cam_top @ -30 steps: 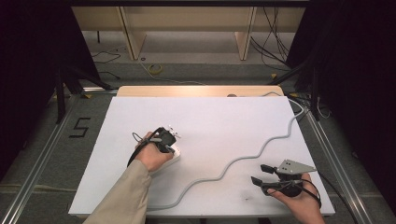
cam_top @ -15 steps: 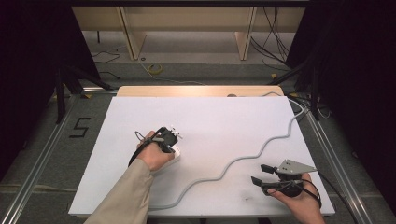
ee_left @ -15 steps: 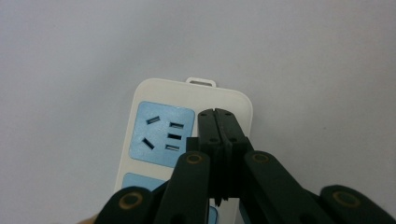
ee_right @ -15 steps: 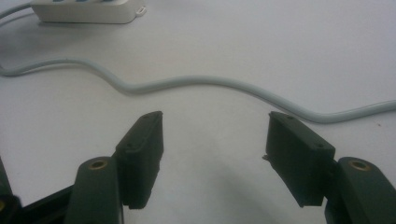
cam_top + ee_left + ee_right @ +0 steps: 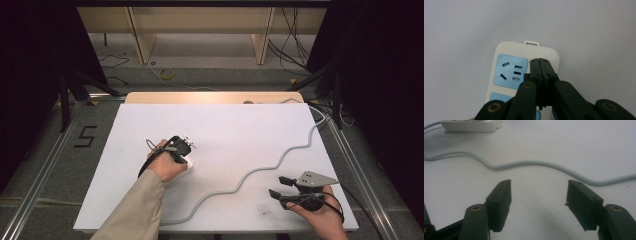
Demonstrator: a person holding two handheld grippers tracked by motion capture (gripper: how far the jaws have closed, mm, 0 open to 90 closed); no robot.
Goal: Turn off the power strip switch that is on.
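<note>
- Over the power strip (image 5: pixel 524 75), left hand-held gripper (image 5: pixel 184 148): jaws pressed fully together with nothing between them, tips poised above the strip's right half beside the blue socket panel (image 5: pixel 511 72). Whether the tips touch the strip's face cannot be told.
- Around that gripper, the person's left hand (image 5: pixel 167 165), a beige sleeve (image 5: pixel 135 210) running back from it to the near edge of the high view.
- Power strip itself: white casing with blue socket panels and a small hanging loop (image 5: pixel 531 43) at its far end; it lies flat on the desk (image 5: pixel 225 125), left of centre, mostly covered by the left hand in the high view.
- From the strip, a pale grey cable (image 5: pixel 260 170): it loops toward the near desk edge, then runs in waves away to the right and leaves over the desk's far right corner.
- Well to the right of the strip, across the cable, right hand-held gripper (image 5: pixel 539 205): jaws spread wide, empty, bare desk between them, pointed toward the cable and the strip. A grey three-cornered plate (image 5: pixel 315 178) sits on top of it.
- Right hand (image 5: pixel 320 212) holding it at the desk's near right corner.
- Desk: white top, with a wooden strip (image 5: pixel 210 97) along the edge farthest from the power strip.
</note>
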